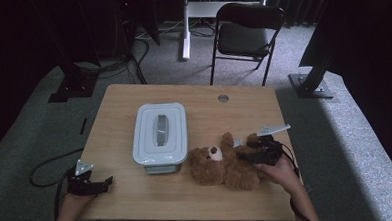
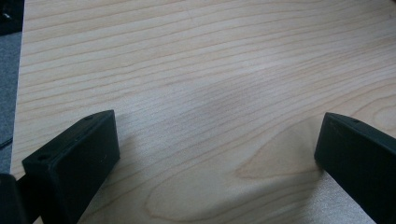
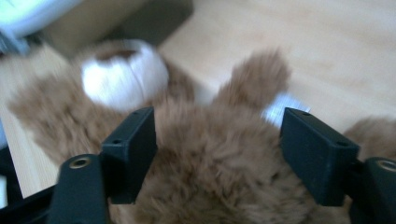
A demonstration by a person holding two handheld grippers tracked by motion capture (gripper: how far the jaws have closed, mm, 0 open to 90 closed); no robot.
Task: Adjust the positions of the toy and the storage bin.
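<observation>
A brown teddy bear (image 1: pixel 221 164) lies on its back on the wooden table (image 1: pixel 153 197), head toward a white lidded box (image 1: pixel 160 132). My right gripper (image 1: pixel 243 149) reaches over the bear's belly from the right. In the right gripper view its jaws stand wide apart around the furry body (image 3: pixel 219 177), the white muzzle (image 3: pixel 123 77) beyond them; the right gripper (image 3: pixel 217 140) is open. At the table's front left corner my left gripper (image 1: pixel 107 183) hovers low; in the left gripper view the left gripper (image 2: pixel 217 140) is open over bare wood.
The box has a grey handle (image 1: pixel 161 129) on its lid and sits left of centre. A cable hole (image 1: pixel 223 98) marks the far edge. A black folding chair (image 1: pixel 245 33) and dark stand bases stand beyond the table on grey carpet.
</observation>
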